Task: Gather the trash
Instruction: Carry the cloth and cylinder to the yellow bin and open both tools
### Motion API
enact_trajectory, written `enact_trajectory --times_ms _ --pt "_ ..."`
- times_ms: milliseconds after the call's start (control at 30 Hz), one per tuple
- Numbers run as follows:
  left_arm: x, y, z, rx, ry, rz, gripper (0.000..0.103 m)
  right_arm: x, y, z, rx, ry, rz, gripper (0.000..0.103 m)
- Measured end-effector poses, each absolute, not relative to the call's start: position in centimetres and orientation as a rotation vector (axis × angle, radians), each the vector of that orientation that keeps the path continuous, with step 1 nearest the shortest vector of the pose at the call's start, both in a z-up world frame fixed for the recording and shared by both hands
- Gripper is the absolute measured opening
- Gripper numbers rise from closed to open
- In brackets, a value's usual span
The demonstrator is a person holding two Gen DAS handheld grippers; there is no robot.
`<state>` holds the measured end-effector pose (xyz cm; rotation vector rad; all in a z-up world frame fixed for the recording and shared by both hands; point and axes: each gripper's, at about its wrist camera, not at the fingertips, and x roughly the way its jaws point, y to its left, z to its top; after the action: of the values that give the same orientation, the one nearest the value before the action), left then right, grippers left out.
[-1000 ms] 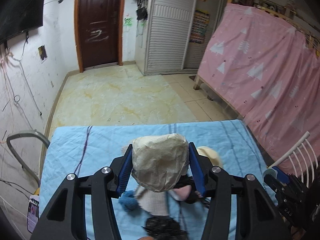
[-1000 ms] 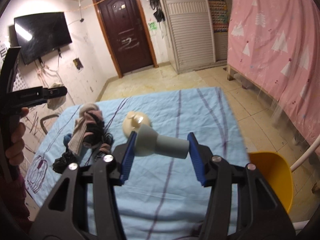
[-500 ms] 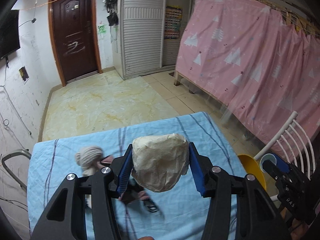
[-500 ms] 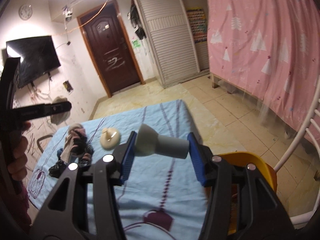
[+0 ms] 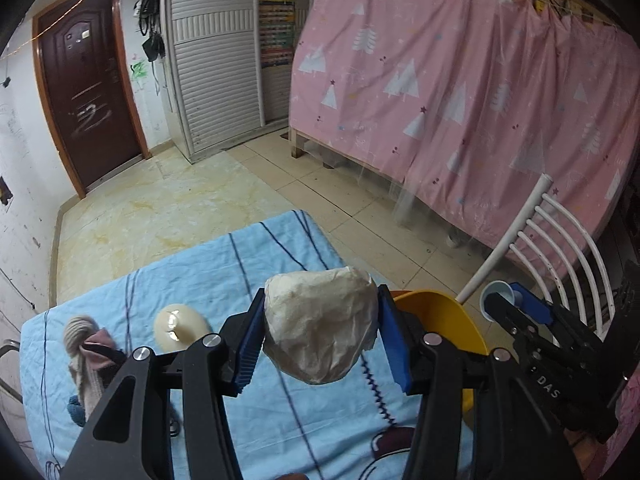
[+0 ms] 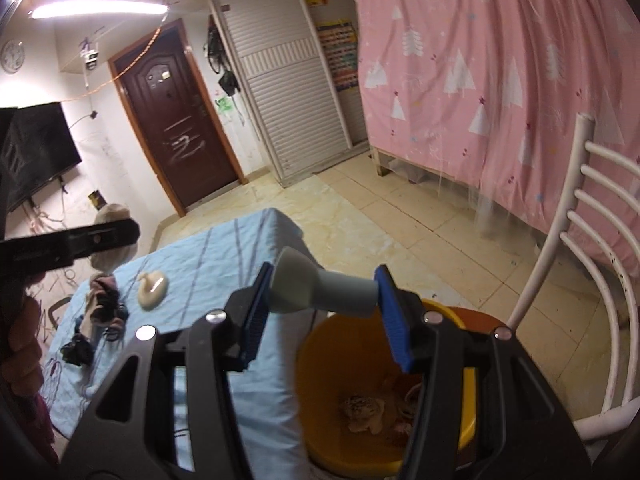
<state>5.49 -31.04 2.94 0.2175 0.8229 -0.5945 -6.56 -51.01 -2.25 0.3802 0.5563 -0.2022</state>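
My left gripper point(image 5: 322, 344) is clamping a crumpled paper wad point(image 5: 320, 326) above the blue tablecloth point(image 5: 224, 272); my right gripper point(image 6: 322, 314) is gripping a grey funnel-shaped piece point(image 6: 320, 288) over the yellow bin point(image 6: 320, 364), whose contents are looking blurry.

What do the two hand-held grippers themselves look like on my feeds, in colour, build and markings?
Both look alike: the left hand-held gripper and the right hand-held gripper have black angular frames with triangular cut-outs, silver round screw heads, and blue ribbed pads on the fingers. The left view shows white lettering "DAS" on the right one. No cables show.
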Motion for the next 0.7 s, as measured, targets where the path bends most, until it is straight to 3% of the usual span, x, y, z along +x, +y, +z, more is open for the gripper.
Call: enact_trajectory --times_ms 100,167,200,533,700 --pt "5.2 -32.3 2.6 0.234 0.833 -0.604 0.045 -6.5 -52.1 -2.9 0.411 0.56 -0.209 0.05" --pt "5.0 -33.2 2.2 0.244 0.84 -0.611 0.045 -6.6 -52.8 -3.2 0.433 0.555 -0.213 0.069" --pt "5.0 -33.6 2.1 0.248 0.843 -0.616 0.045 -6.7 -53.0 -3.2 0.437 0.55 -0.217 0.071" --pt "3.4 -38.6 0.5 0.264 0.901 -0.726 0.046 -9.5 -55.6 -2.4 0.484 0.456 -0.308 0.071" --pt "2.6 -39.9 0.3 0.27 0.914 -0.761 0.055 -10.1 -56.0 -2.7 0.495 0.451 -0.319 0.071"
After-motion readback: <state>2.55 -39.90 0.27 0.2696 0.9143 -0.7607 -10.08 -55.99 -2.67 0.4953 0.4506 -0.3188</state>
